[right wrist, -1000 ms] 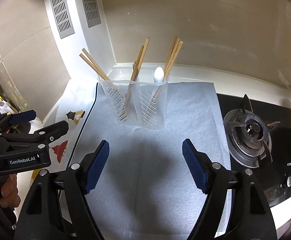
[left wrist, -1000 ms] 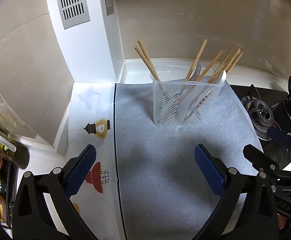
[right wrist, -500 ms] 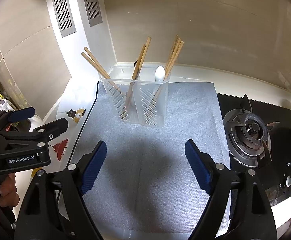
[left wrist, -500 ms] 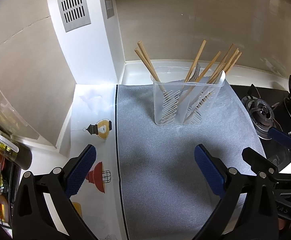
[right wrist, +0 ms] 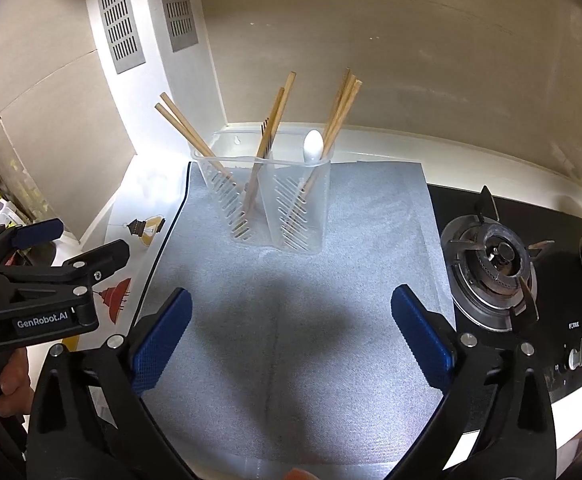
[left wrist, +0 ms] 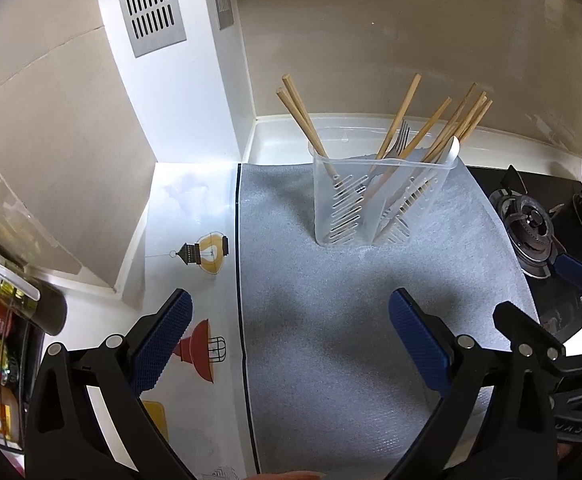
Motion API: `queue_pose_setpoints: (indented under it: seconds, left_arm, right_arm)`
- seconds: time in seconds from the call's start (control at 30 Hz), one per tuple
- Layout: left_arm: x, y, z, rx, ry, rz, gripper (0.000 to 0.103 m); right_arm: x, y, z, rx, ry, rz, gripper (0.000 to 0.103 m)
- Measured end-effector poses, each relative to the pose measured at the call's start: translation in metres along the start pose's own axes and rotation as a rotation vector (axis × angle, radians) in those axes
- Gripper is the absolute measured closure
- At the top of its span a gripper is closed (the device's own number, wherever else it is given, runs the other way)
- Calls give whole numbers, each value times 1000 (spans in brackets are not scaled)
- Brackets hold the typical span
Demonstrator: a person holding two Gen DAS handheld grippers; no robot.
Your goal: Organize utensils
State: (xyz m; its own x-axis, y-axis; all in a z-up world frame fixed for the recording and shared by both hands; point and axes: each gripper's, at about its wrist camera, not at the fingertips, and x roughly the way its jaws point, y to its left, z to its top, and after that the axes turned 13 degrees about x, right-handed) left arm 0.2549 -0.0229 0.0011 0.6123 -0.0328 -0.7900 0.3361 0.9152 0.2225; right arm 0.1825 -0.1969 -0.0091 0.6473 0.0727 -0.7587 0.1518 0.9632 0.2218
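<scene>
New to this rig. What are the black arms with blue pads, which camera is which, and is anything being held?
No robot here: a person holds one hand-held tongs tool in each hand, with a fisheye camera on each looking along its fingers. One picture is from the left tongs, the other from the right tongs. Both stand open and empty; the right one's jaws have just been opening. On the grey mat stands a clear utensil holder with chopsticks, a fork and a white spoon. A gas burner sits to the right.
</scene>
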Motion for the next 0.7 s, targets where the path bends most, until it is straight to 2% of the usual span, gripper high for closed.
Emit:
queue_pose_setpoints:
  seconds: [0.7]
  left_arm:
    - [0,2,3,-3,2,5,7]
  right_arm:
    - [1,1,2,-3,-8,-10,5]
